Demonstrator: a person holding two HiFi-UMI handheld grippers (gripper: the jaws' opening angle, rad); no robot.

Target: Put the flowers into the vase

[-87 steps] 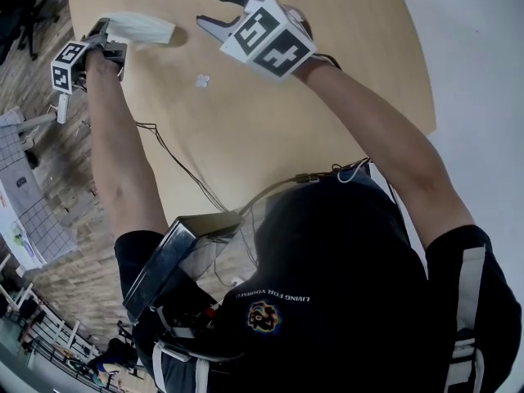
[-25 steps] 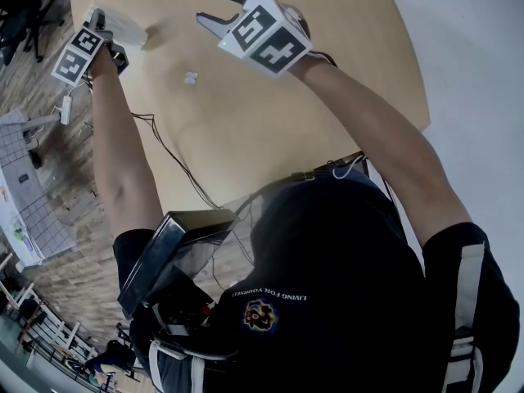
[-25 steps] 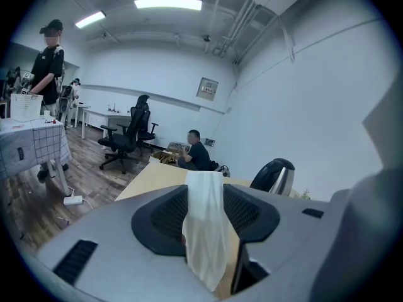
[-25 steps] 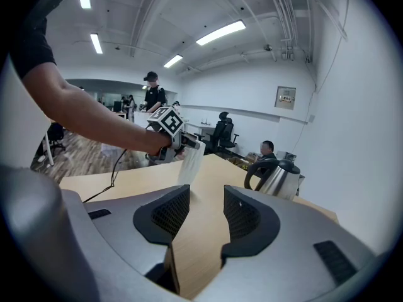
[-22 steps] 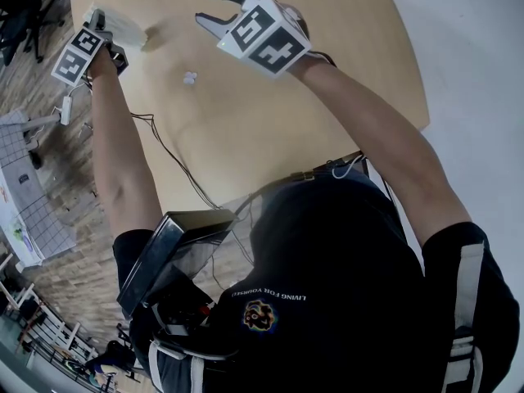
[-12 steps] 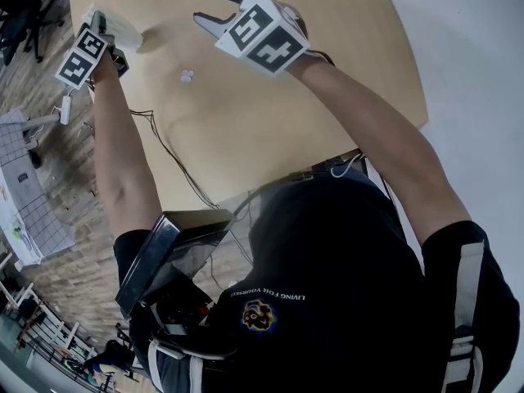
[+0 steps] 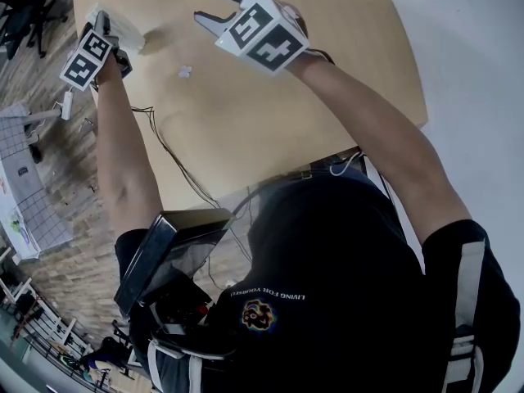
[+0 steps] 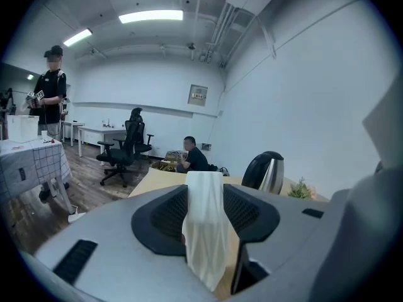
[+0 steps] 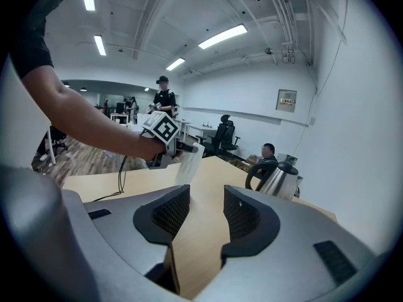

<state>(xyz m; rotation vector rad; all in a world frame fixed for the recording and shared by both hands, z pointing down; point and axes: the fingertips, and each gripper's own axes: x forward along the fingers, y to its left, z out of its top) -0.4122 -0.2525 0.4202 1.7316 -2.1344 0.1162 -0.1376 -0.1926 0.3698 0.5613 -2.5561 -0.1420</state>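
**Head view and 2 gripper views: vase being righted before loading.** The left gripper (image 8: 206, 207) is closed on the white faceted vase (image 7: 123, 33). Its jaws stand fairly wide because the vase body fills the gap between them.

Compared with 3.5 s ago, the vase no longer lies stretched sideways toward the right gripper (image 9: 206, 214). The left wrist has rolled, the marker cube has turned, and the vase is now drawn in at the far-left corner of the counter (image 7: 270, 113). In the left gripper view it reads as upright. The right gripper view shows it hanging slightly tilted, and its base is hidden, so contact with the counter cannot be told.

The right gripper has kept its place above the counter, with its jaws apart and nothing between them.

A small white scrap (image 7: 185, 71) lies on the counter between the 2 grippers. No flowers are clearly seen. A green tuft (image 8: 301, 189) beside the kettle (image 9: 277, 178) is too small to identify.

Judgement: the task is at an early stage. The vase is being readied as the receiver, and the free right gripper is available to fetch flowers.
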